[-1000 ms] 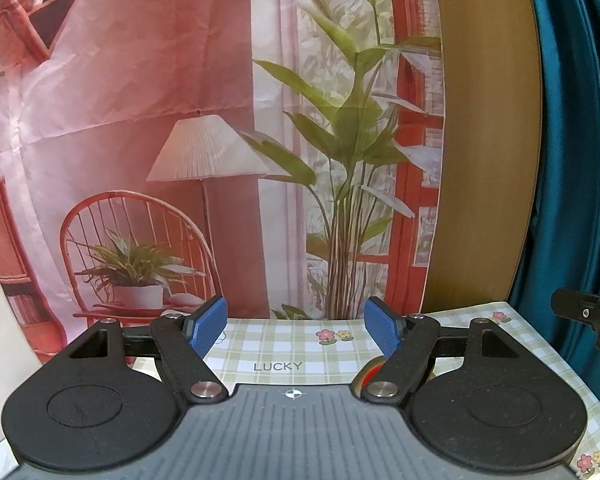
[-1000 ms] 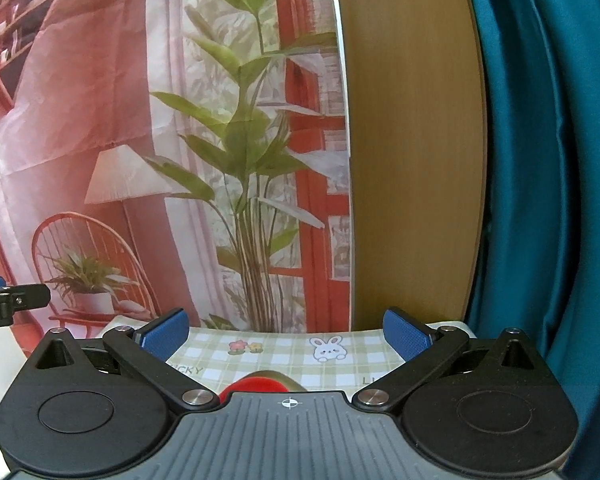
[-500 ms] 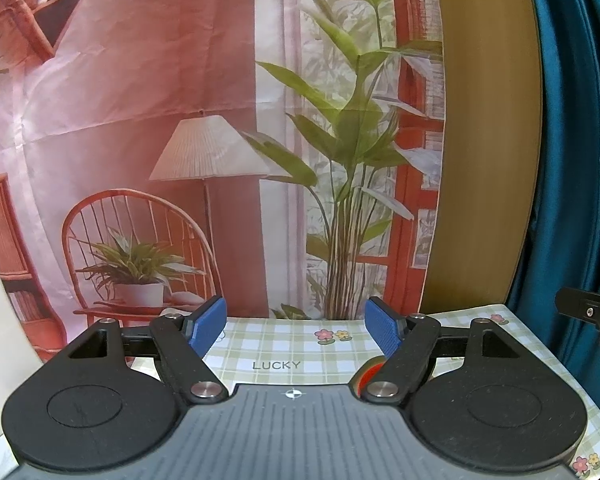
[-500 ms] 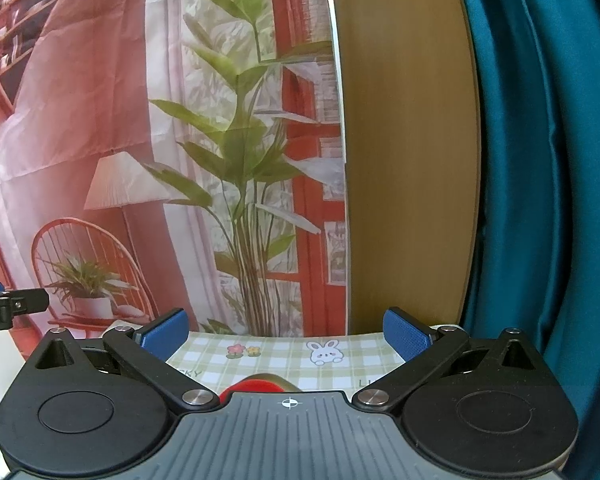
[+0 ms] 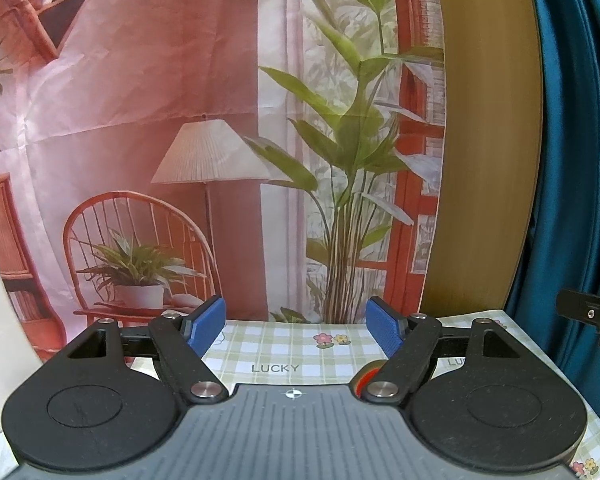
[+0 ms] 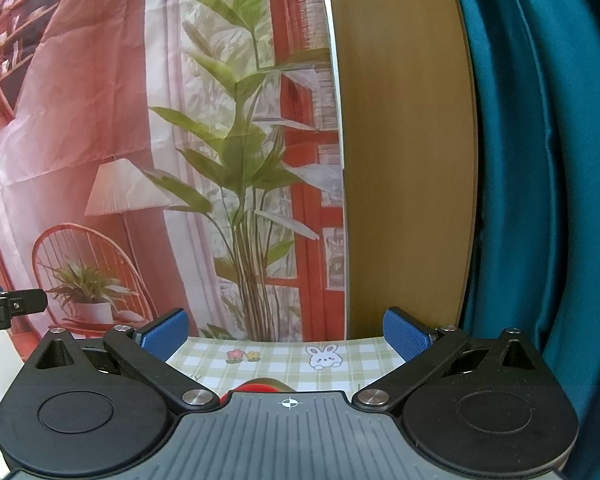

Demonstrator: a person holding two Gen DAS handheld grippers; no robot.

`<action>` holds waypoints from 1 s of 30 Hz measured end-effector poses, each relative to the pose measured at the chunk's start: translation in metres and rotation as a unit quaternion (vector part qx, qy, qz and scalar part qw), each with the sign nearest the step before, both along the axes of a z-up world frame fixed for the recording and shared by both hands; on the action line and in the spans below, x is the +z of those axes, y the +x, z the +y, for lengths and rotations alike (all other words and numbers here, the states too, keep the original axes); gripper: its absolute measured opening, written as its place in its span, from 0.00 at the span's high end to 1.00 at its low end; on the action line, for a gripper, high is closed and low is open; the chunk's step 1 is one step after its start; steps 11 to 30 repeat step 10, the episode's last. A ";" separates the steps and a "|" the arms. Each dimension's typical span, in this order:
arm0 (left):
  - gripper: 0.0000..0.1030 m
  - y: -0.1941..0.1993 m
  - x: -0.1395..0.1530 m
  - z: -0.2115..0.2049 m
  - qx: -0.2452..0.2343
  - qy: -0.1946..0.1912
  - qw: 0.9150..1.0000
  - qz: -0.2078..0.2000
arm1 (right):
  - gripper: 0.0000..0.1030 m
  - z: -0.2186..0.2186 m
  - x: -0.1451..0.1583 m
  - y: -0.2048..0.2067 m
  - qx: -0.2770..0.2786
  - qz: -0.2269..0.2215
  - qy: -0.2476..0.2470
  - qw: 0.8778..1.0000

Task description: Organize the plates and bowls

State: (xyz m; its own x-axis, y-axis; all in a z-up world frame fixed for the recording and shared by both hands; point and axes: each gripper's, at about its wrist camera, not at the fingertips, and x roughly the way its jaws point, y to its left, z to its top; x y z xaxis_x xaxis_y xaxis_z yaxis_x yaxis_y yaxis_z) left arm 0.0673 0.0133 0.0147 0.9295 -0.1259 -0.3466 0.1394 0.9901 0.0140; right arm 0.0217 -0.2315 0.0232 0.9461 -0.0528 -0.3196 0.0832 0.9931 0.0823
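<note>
Item: red dish (image 6: 260,385), a sliver at lower centre of the right view, mostly hidden. Likely rigid, slick, breakable; take it by the rim. Your left gripper (image 5: 296,326) and right gripper (image 6: 286,330): wide open, empty.

Both low, facing shared backdrop (image 5: 148,92)

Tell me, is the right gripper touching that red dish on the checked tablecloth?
Cannot tell. In the right wrist view the right gripper is open, and the red dish is mostly hidden behind its body.
</note>
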 end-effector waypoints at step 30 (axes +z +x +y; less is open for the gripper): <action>0.23 0.000 -0.001 0.001 0.006 -0.004 1.000 0.002 | 0.00 -0.001 0.000 -0.001 0.000 0.000 0.000 1.000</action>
